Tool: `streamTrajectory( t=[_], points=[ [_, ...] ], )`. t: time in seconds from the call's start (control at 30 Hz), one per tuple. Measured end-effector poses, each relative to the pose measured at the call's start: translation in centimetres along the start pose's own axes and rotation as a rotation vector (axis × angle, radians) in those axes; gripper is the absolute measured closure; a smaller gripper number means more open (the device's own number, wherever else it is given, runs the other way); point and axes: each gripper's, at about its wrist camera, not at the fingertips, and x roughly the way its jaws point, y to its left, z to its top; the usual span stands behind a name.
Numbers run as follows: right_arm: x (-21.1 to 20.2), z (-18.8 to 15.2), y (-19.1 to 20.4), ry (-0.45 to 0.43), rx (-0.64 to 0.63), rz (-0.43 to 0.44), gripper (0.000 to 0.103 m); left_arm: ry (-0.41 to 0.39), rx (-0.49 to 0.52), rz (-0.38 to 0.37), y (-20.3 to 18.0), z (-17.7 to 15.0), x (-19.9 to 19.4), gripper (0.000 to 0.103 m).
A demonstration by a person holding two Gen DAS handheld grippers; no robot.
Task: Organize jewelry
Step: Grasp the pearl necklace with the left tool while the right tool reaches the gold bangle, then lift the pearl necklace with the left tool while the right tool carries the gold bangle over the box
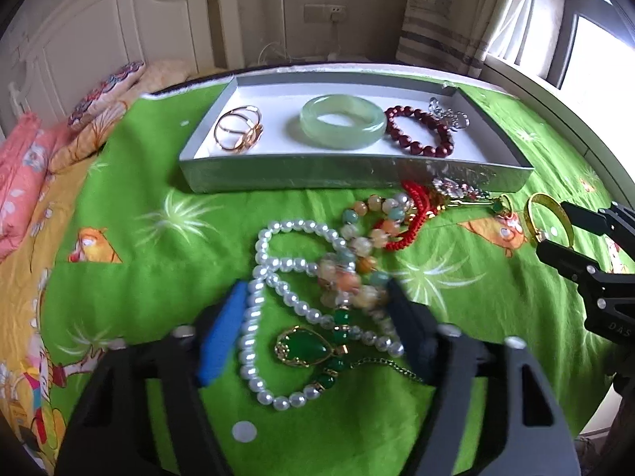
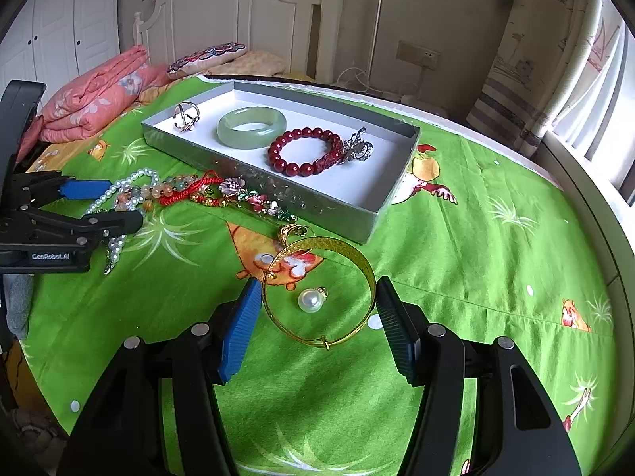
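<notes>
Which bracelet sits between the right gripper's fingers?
The gold bangle, lying on the green sheet between the right gripper fingers. The jade bangle and red bead bracelet are in the tray.

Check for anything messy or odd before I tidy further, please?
Yes: the pearl necklace, mixed-bead strand and red cord lie tangled in one heap on the green sheet, outside the tray. A loose pearl sits inside the gold bangle.

Green cartoon-print bedspread covers most of the frame. Folded pink floral quilt lies at upper left, an embroidered cushion just right of it. White headboard stands behind. Wall socket and striped curtain occupy upper right.
</notes>
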Motion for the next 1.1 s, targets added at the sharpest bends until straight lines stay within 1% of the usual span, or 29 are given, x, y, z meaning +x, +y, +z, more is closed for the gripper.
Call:
streamTrajectory(
  t=[0.03,0.07,0.1,0.17,0.2,0.23,0.3,0.4,0.67,0.77,0.93,1.1],
  points=[
    [-0.1,0.0,0.0,-0.003,0.001,-0.002,0.046,-0.007,0.012,0.005,-0.1,0.0,-0.1,0.068],
    [-0.1,0.0,0.0,-0.007,0.002,-0.002,0.046,-0.02,0.019,0.004,-0.2,0.0,-0.3,0.072],
    [-0.3,0.0,0.0,-0.015,0.005,-0.004,0.046,-0.041,0.019,0.003,-0.2,0.0,-0.8,0.08],
    [-0.6,-0.1,-0.1,-0.026,0.012,-0.003,0.046,-0.08,0.015,-0.002,-0.2,0.1,-1.8,0.08],
    [-0.7,-0.2,-0.1,-0.031,0.015,-0.002,0.046,-0.098,0.012,-0.008,-0.1,0.2,-2.3,0.082],
    [-0.8,-0.2,-0.1,-0.035,0.017,0.0,0.046,-0.119,0.013,-0.01,-0.1,0.2,-2.9,0.096],
    [-1.0,-0.3,-0.1,-0.039,0.021,0.003,0.046,-0.154,0.01,-0.01,0.1,0.1,-4.0,0.096],
    [-1.3,-0.5,-0.1,-0.043,0.026,0.008,0.046,-0.18,0.014,-0.008,0.5,0.0,-5.2,0.096],
    [-1.6,-0.5,0.0,-0.055,0.031,0.015,0.046,-0.218,-0.035,-0.033,2.4,0.1,-7.5,0.096],
    [-2.0,-0.4,0.1,-0.065,0.029,0.018,0.046,-0.23,-0.048,-0.03,3.0,0.1,-8.1,0.096],
    [-3.4,0.1,0.2,-0.099,0.028,0.023,0.046,-0.256,-0.033,-0.027,3.2,0.6,-9.7,0.096],
    [-4.8,0.6,0.5,-0.132,0.015,0.028,0.046,-0.309,-0.009,-0.028,2.7,1.7,-12.1,0.096]
  ],
)
